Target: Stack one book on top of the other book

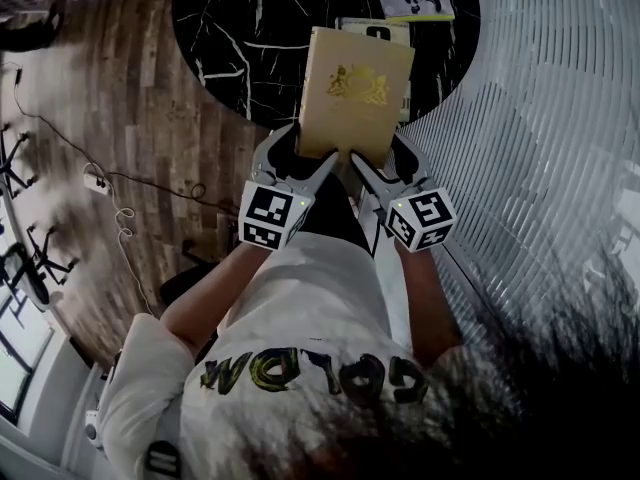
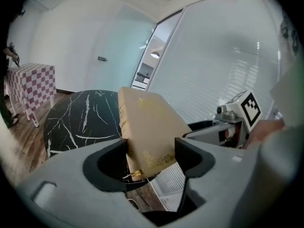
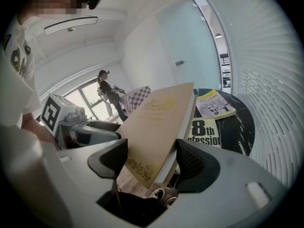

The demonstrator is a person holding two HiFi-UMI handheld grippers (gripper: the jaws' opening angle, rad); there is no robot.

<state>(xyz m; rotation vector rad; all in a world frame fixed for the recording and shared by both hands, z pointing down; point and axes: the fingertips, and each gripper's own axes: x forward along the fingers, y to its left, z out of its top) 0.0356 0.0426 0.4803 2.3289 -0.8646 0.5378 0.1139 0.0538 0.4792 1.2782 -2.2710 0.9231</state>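
Clamping near corners of the tan book [image 1: 358, 88] over the table [image 1: 230, 28], left gripper [image 1: 310, 163] and right gripper [image 1: 375, 168] could let its unsupported far end sag and slip.

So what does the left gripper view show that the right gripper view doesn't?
Only the left gripper view: the right gripper with its marker cube. Only the right gripper view: the left gripper, two booklets on the black marble table, and a standing person. Both: the tan book clamped between that gripper's own jaws, and that table.
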